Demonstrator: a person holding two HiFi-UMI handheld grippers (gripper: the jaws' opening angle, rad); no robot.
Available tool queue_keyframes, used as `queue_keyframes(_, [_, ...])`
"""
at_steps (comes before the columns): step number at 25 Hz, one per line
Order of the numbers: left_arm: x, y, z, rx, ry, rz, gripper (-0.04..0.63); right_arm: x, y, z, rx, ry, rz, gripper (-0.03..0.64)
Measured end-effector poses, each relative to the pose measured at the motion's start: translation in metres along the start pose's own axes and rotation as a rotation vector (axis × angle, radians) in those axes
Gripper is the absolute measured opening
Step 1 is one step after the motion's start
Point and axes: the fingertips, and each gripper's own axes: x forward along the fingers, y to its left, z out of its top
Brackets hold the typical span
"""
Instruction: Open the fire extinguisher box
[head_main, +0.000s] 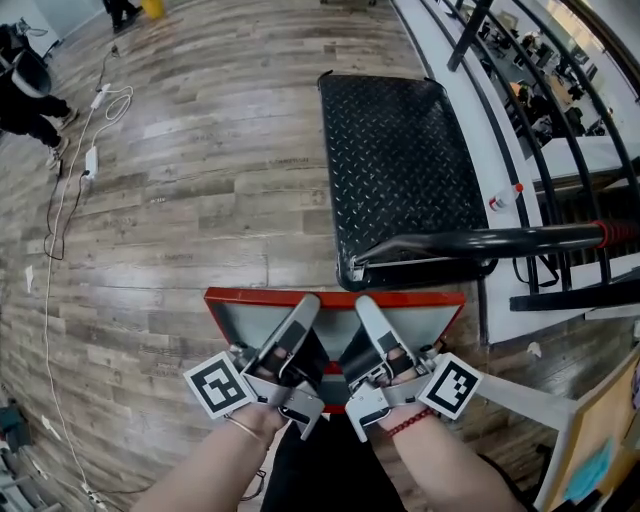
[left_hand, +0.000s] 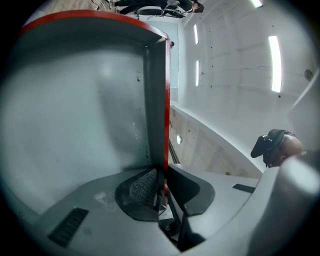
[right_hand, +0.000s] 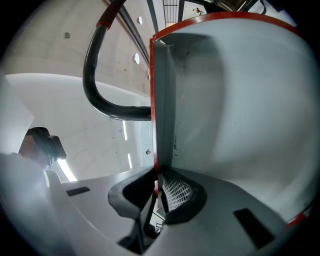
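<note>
The right gripper's (right_hand: 157, 176) jaws pinch the box lid's (right_hand: 235, 100) edge.

- Fire extinguisher box (head_main: 240, 294): red rim, pale grey inner faces, straight ahead of both claws.
- Left door (left_hand: 75, 115): upright, spreading left of the left claw (left_hand: 161, 185), its red edge pinched between the jaws.
- Right door (right_hand: 240, 110): mirrored, its red edge pinched in the right claw (right_hand: 156, 190).

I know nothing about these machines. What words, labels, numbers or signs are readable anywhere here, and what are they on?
No words or numbers can be read in any view.
Left marker cube and right marker cube: black-and-white square patterns, not letters.
Box lid: grey inner face with a red rim, no label showing.
</note>
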Motion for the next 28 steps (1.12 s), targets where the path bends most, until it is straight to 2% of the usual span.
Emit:
queue_keyframes(10, [0.012,0.013,0.005,-0.007,-0.048,0.000,0.044,0.008,-0.012,0.010,0.026,-0.009,0.009,0.048])
queue_keyframes(16, [0.015,0.022,0.012,-0.010,-0.095,0.001,0.044,0.014,-0.022,0.012,0.026,0.024,0.000,0.046])
queue_keyframes(21, [0.018,0.028,0.012,-0.013,-0.093,-0.001,0.044,0.018,-0.027,0.015,0.019,0.070,0.004,0.048])
queue_keyframes(28, [0.022,0.037,0.014,-0.005,-0.103,-0.010,0.043,0.020,-0.036,0.019,0.049,0.058,0.022,0.046])
